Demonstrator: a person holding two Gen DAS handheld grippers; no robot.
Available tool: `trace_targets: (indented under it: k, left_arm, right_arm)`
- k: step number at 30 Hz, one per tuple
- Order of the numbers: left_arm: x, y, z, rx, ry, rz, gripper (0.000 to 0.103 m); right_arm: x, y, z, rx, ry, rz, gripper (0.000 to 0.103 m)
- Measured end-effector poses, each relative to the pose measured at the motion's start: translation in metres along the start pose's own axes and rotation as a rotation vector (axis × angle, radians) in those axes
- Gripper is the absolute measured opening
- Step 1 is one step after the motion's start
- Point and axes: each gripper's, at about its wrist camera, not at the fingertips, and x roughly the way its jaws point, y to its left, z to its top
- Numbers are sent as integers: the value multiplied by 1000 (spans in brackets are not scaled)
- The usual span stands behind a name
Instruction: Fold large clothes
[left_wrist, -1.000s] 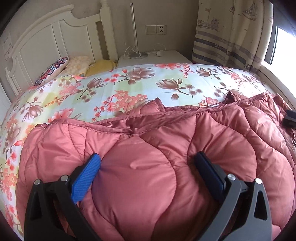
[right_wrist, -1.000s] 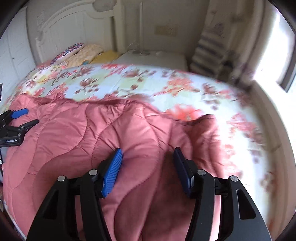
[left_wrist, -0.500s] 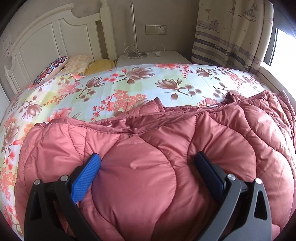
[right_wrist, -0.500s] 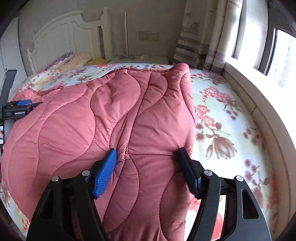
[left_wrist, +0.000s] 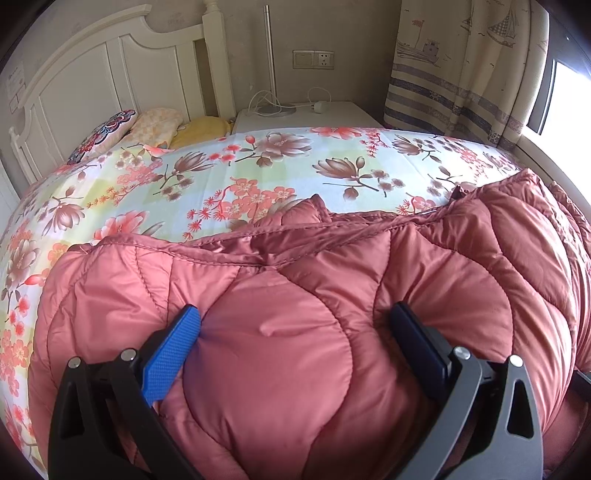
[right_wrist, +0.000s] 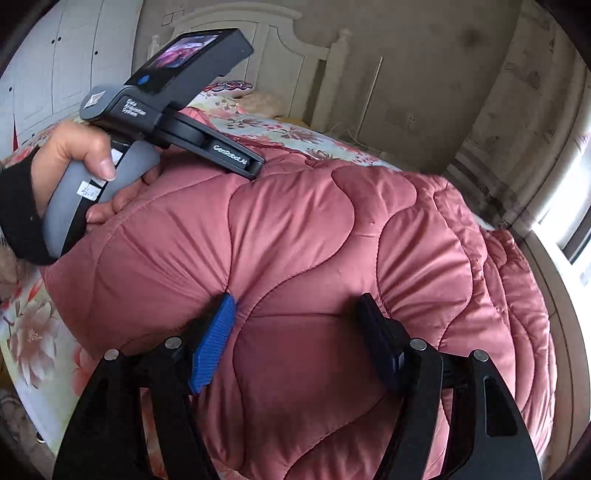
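Note:
A puffy rose-pink quilted coat (left_wrist: 332, 280) lies on the flowered bed sheet (left_wrist: 221, 173). My left gripper (left_wrist: 295, 325) is shut on a thick bulge of the coat near its front edge, its blue pads (left_wrist: 173, 347) pressed into the padding. My right gripper (right_wrist: 297, 314) is shut on another thick fold of the coat (right_wrist: 314, 229), which it has carried over to the left so the coat is doubled. The left gripper's body and the hand that holds it (right_wrist: 74, 158) show at the upper left of the right wrist view, close by.
A white headboard (left_wrist: 92, 74) and pillows (left_wrist: 155, 122) are at the far left. A white nightstand (left_wrist: 306, 114) with a lamp pole and cables stands behind the bed. Curtains (left_wrist: 461, 66) and a window sill lie to the right.
My right gripper has swung the coat's right side up and over toward the left gripper, folding the coat. The left gripper has stayed in place, still gripping.

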Motion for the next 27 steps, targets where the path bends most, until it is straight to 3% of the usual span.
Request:
trace_targets:
  k: [2, 4, 6, 8, 11, 14, 17, 19, 22, 25, 27]
  left_arm:
    - [0, -1, 0, 3, -1, 2, 101]
    - [0, -1, 0, -1, 0, -4, 101]
    - [0, 1, -1, -2, -1, -4, 101]
    - [0, 1, -1, -2, -1, -3, 101]
    - [-1, 2, -1, -7, -4, -8, 101]
    - [-1, 3, -1, -10, -4, -5, 101]
    - [-1, 2, -1, -8, -3, -5, 101]
    - [0, 2, 0, -8, -2, -4, 101]
    - [-1, 2, -1, -9, -3, -4, 101]
    - [-1, 3, -1, -8, -2, -3, 101]
    - [-1, 2, -1, -8, -1, -2, 101]
  right_arm:
    - [-11, -1, 7, 8, 35, -8, 65]
    - [-37, 7, 12, -18, -29, -39, 65]
    - [-57, 19, 18, -44, -107, 23, 65]
    - [-58, 31, 21, -62, -124, 99, 66]
    - [-14, 51, 11, -113, -6, 68, 68]
    - [2, 45, 11, -63, -1, 105, 71]
    - [-2, 50, 14, -85, 20, 85, 71]
    - [-10, 48, 23, -76, 25, 108, 70]
    - [-28, 25, 43, -2, -40, 146, 70]
    - [-23, 4, 69, 31, -68, 83, 74]
    - [-3, -12, 82, 68, -38, 78, 74]
